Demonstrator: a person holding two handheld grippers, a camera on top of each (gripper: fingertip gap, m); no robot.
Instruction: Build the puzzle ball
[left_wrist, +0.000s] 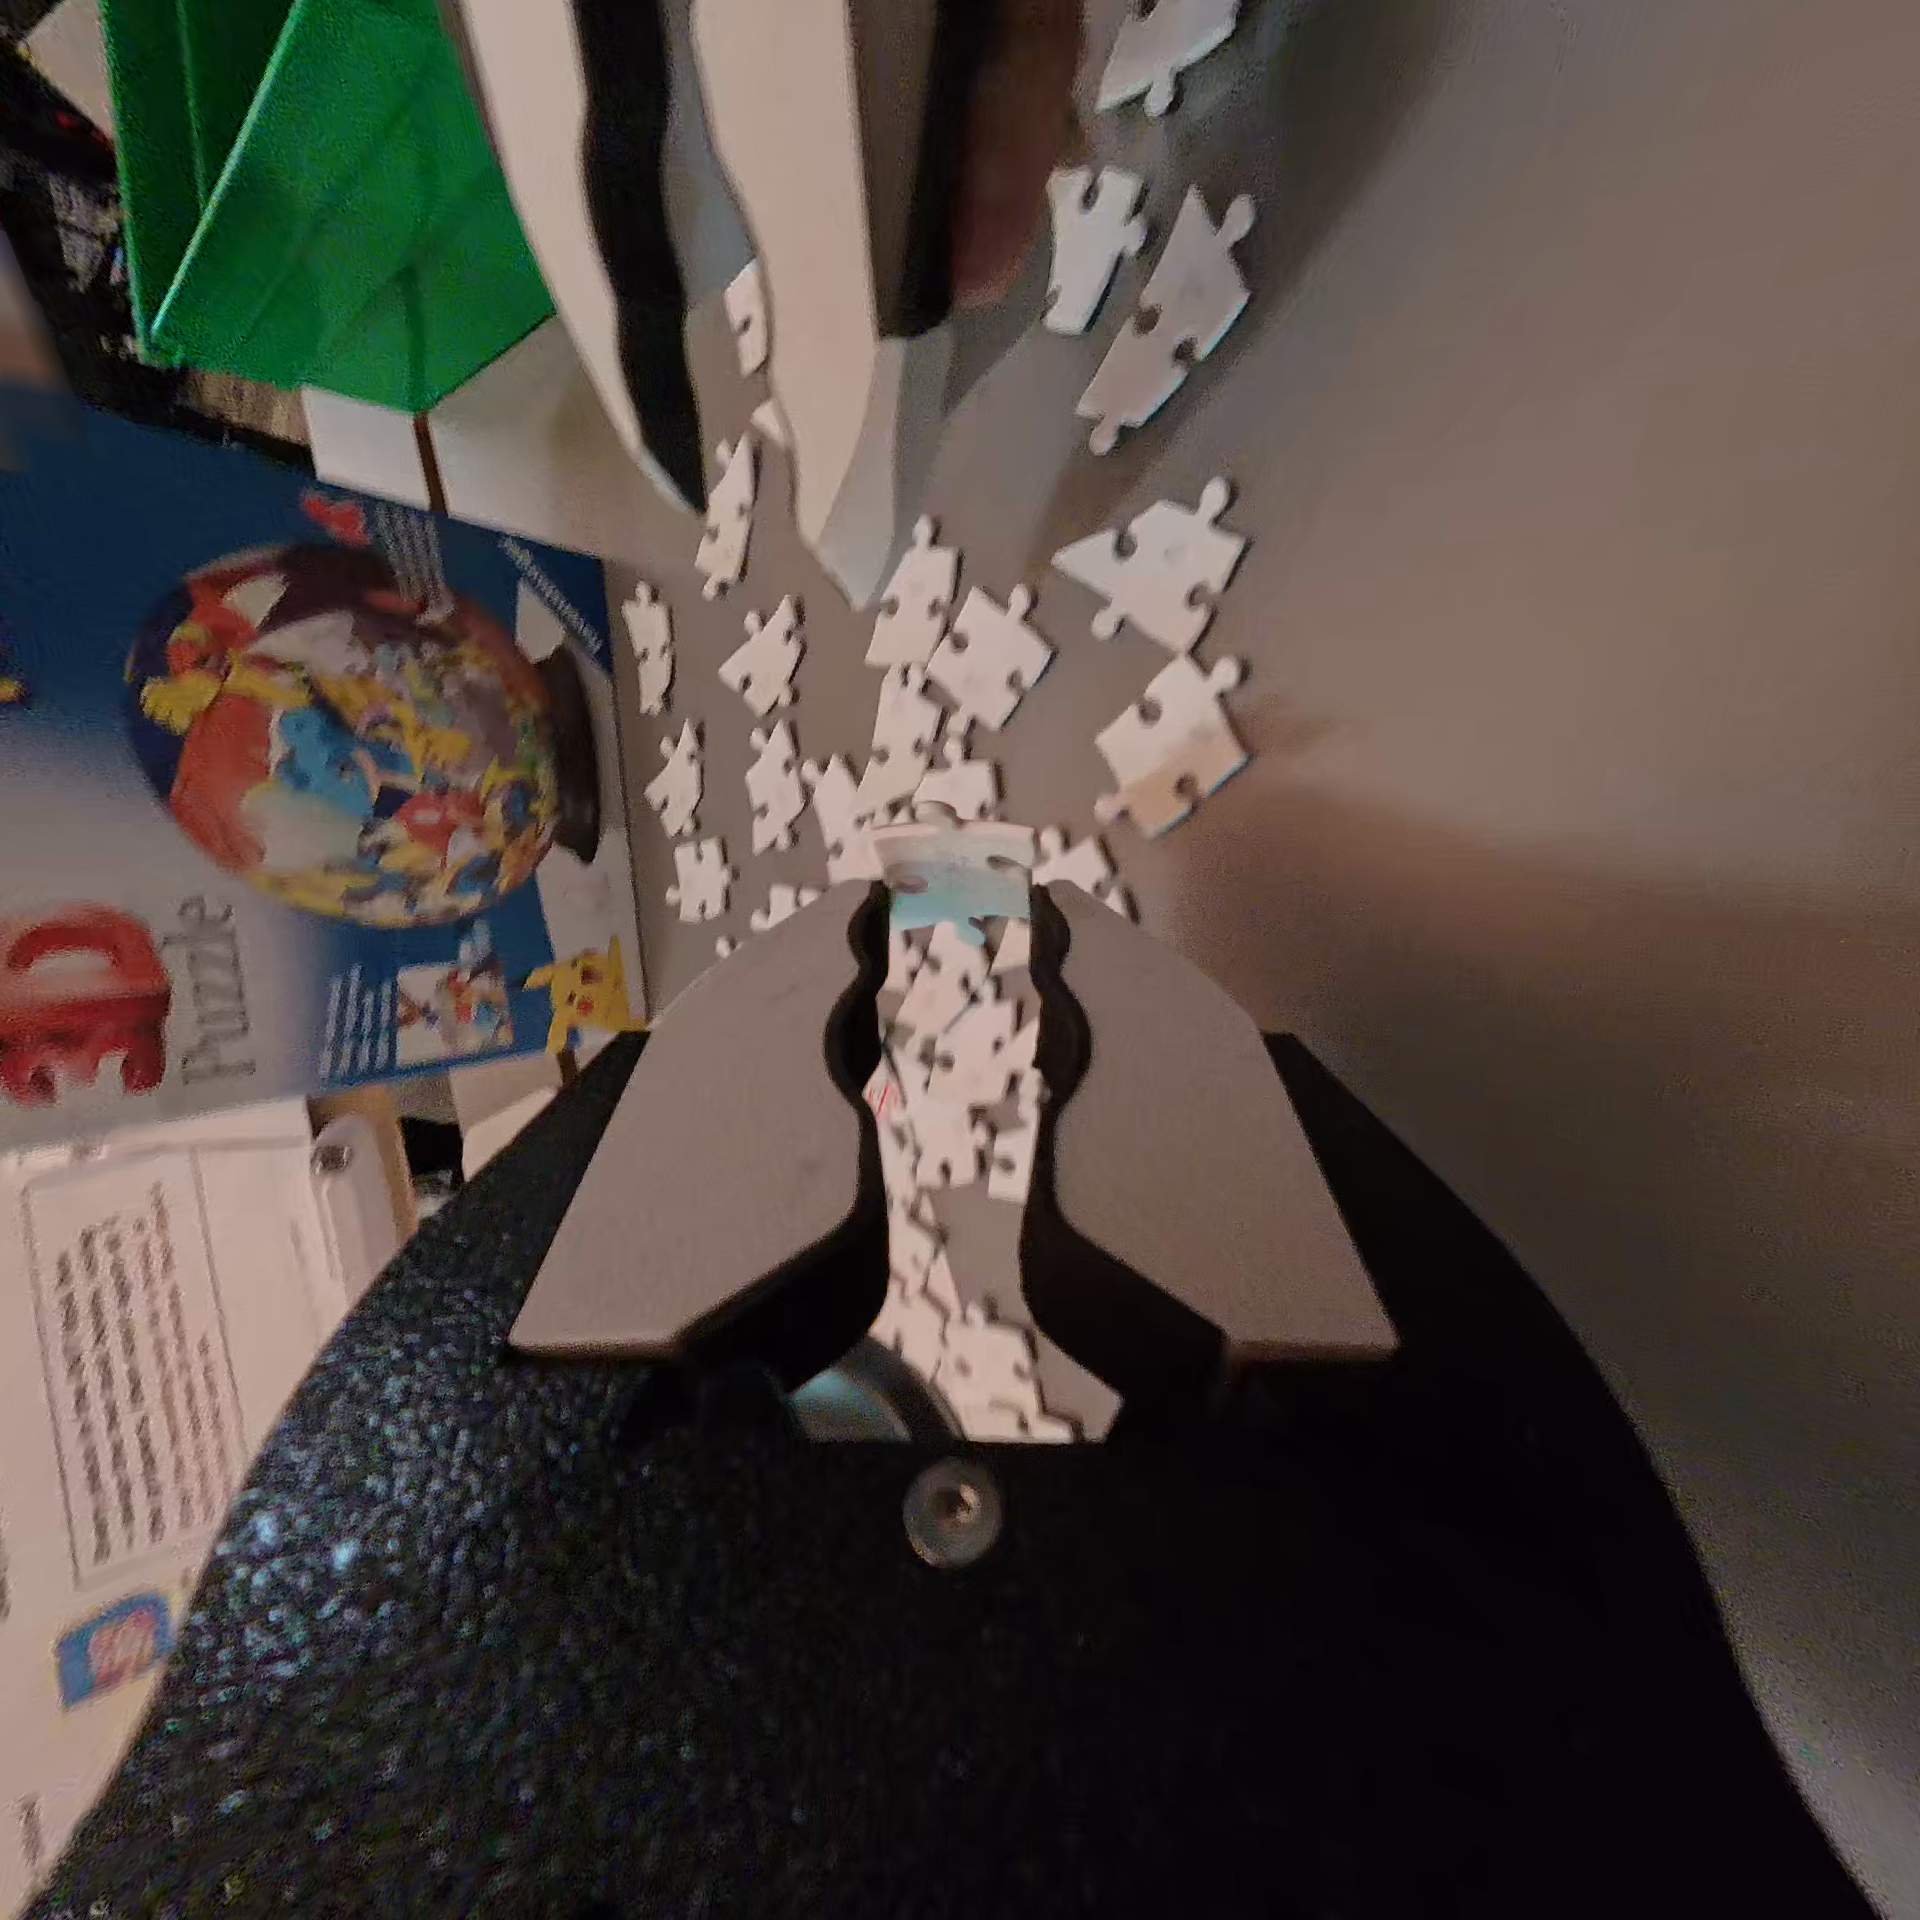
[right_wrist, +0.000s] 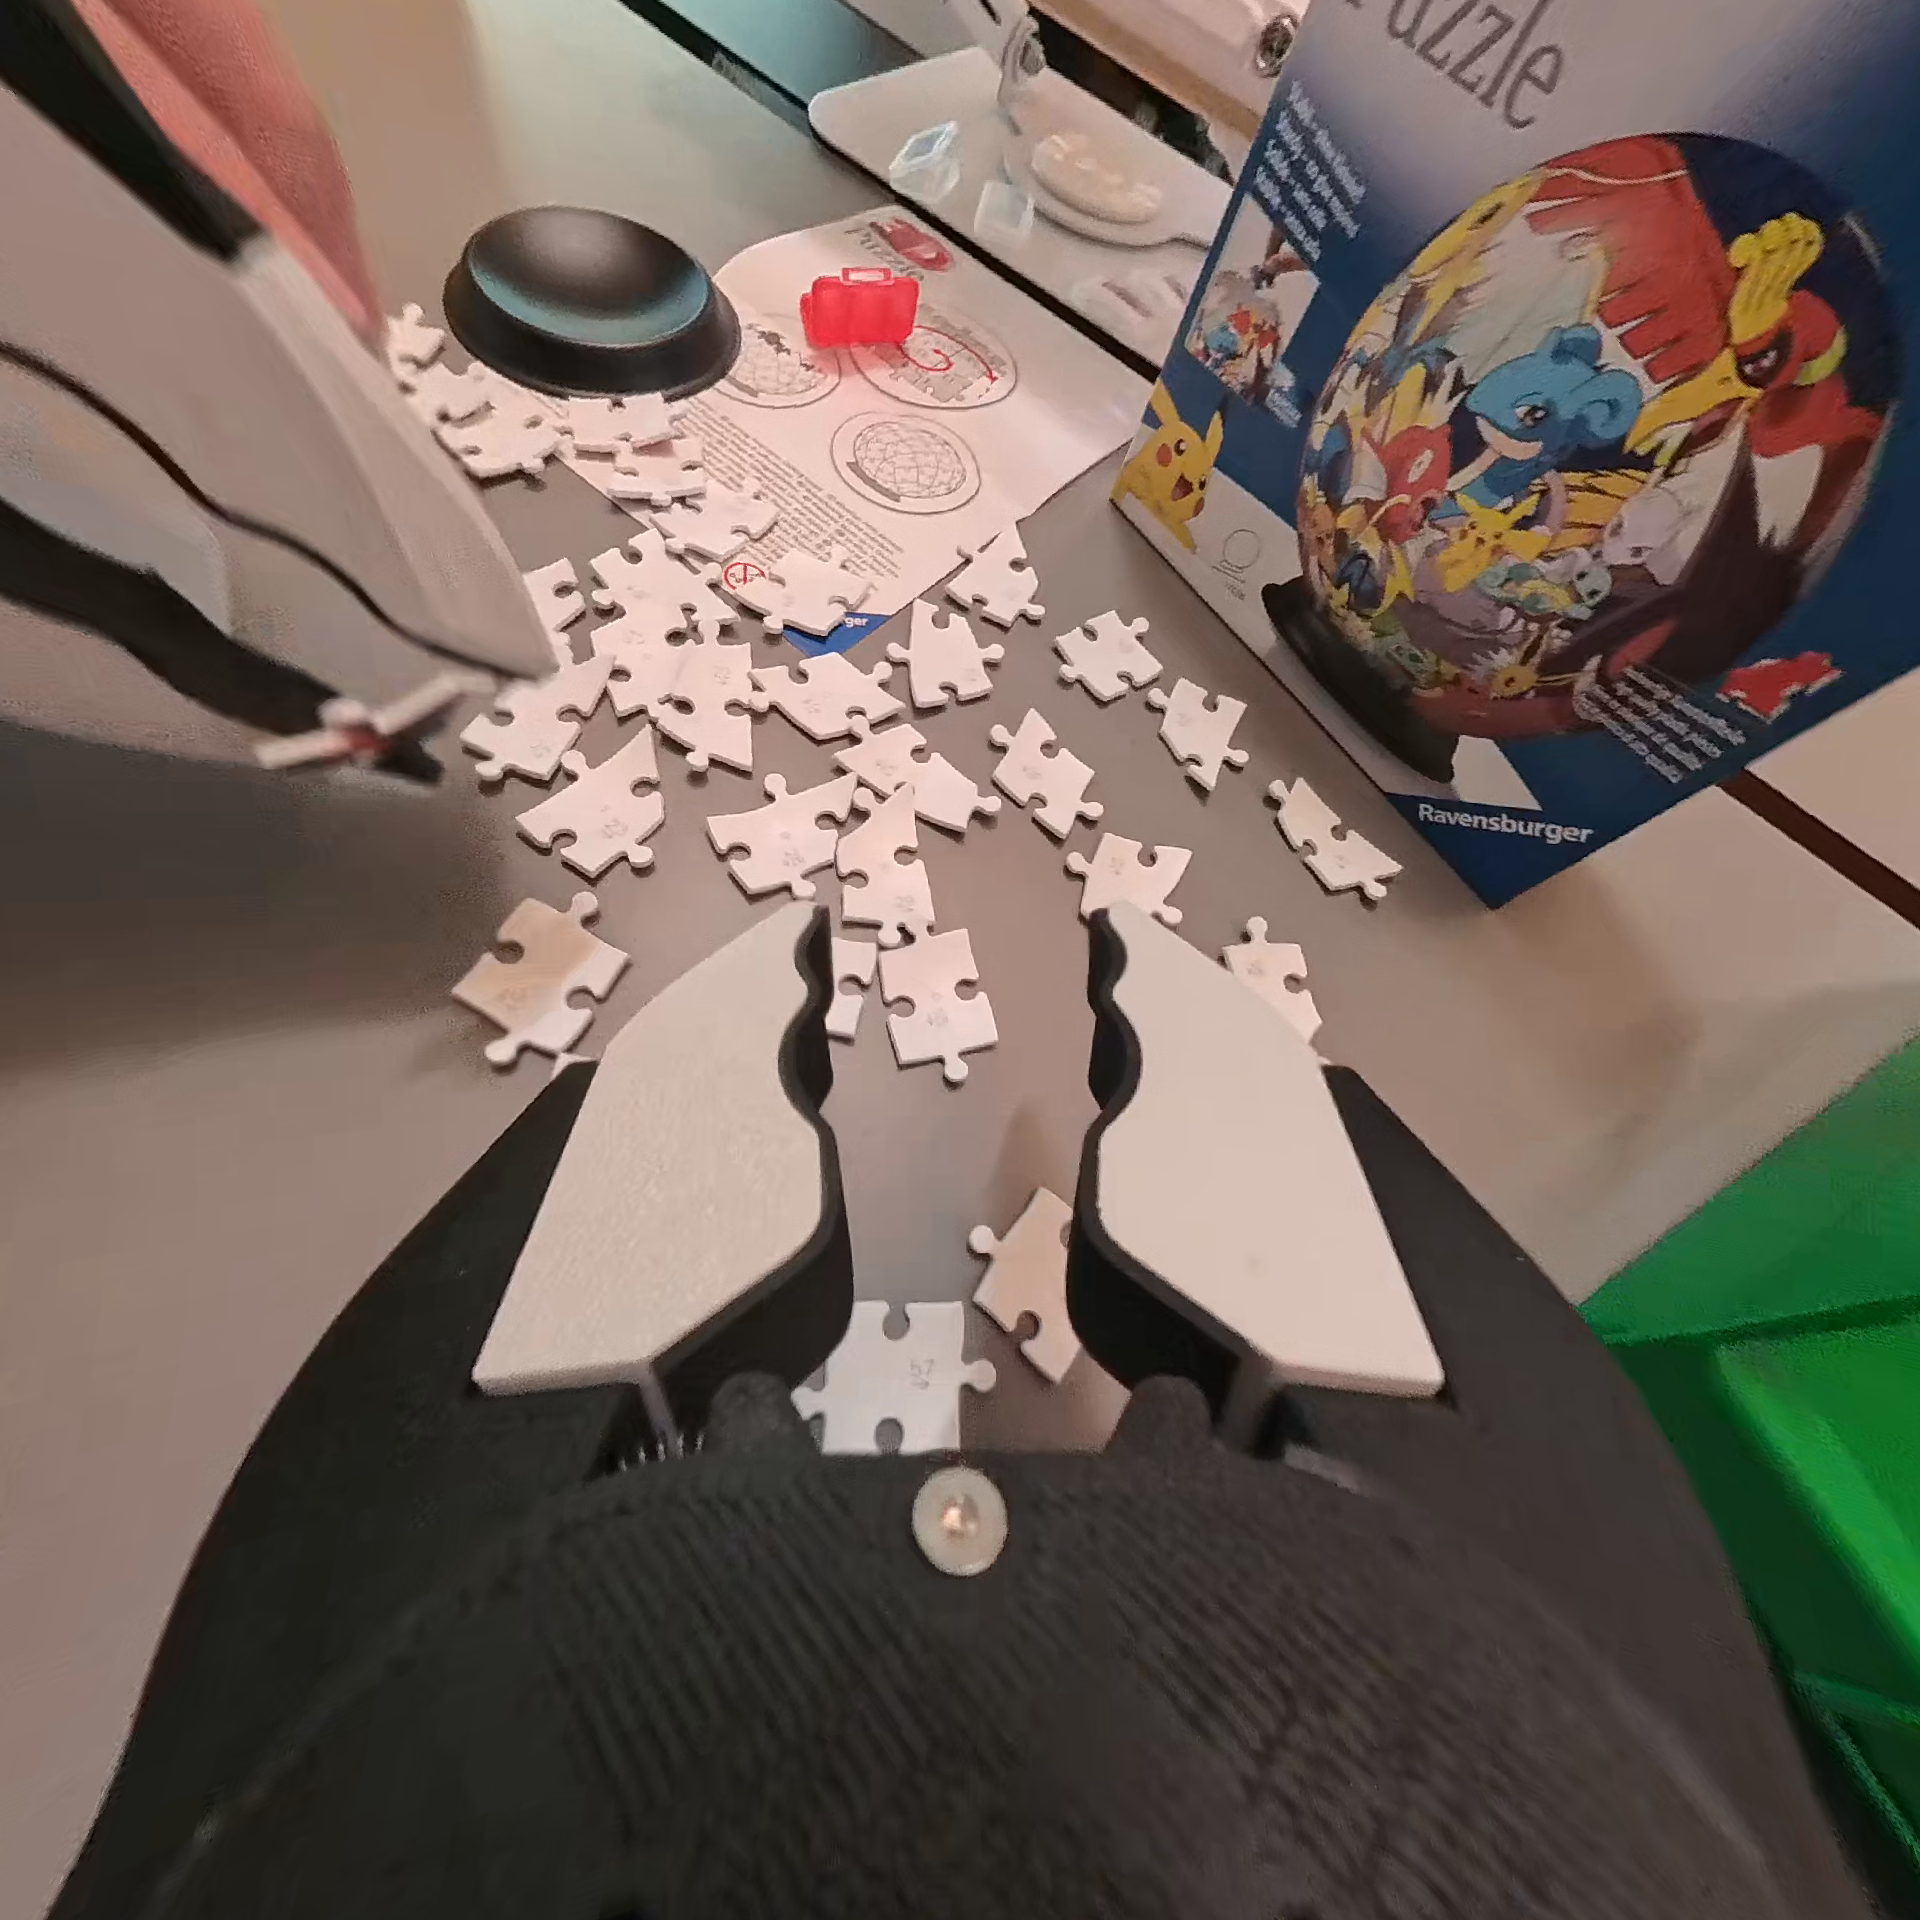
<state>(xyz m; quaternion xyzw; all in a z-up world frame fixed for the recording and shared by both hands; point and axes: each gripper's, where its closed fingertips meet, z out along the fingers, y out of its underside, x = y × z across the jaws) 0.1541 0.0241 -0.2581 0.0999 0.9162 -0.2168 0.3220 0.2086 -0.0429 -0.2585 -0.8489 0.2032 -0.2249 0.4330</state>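
Grey table: scattered pieces, puzzle box.

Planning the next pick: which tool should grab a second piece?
Right. The right tool is open and empty above loose white puzzle pieces; the left tool is shut on a pale blue-edged puzzle piece.

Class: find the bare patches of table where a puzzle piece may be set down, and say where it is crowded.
Free: grey table between the puzzle box and the green bin; also near the black stand, on its far side. Crowded: loose pieces ahead of the right gripper, spilling onto the instruction sheet.
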